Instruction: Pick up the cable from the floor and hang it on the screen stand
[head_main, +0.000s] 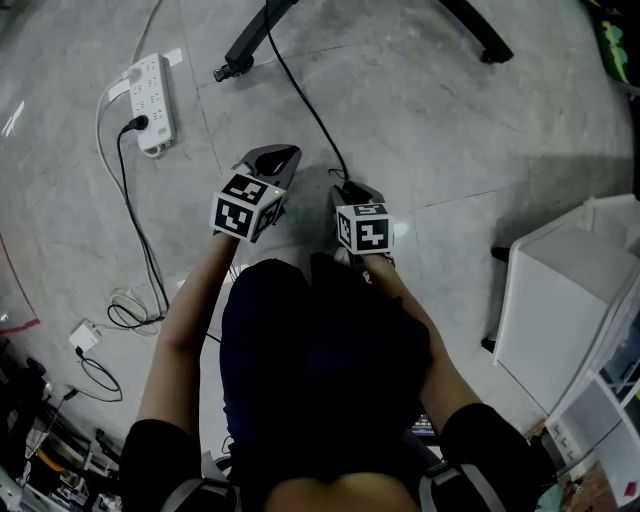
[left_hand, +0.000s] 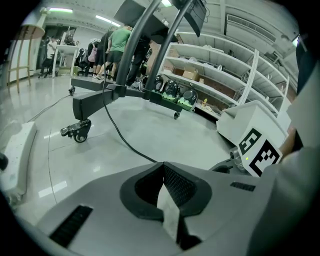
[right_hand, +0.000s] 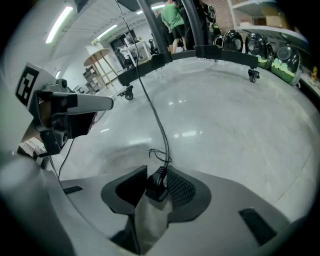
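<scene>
The grey floor (head_main: 430, 120) fills most of the head view below the person; the screen stand (head_main: 255, 35) rests on it at the top of that view, its dark wheeled legs well apart from both grippers; the cable (head_main: 308, 108) runs from near that base down across the floor to the right gripper (head_main: 350, 192); its plug end (right_hand: 156, 181) stands between that gripper's fingers (right_hand: 181, 187), which are narrowed onto it and appear to press it from both sides; a thin wire tie (right_hand: 159, 156) loops the cord just above the plug; the left gripper (head_main: 280, 158) hovers just beside, its fingers (left_hand: 180, 185) closed tip to tip on nothing. The step in hand looks to be securing the pick-up; to do it well, I judge the hold should sit firmly on the plug body rather than on the thin cord; the lift should go straight up so the slack trails freely and does not snag the stand's legs; the empty left gripper could take the cord further along before the carry to the stand.
</scene>
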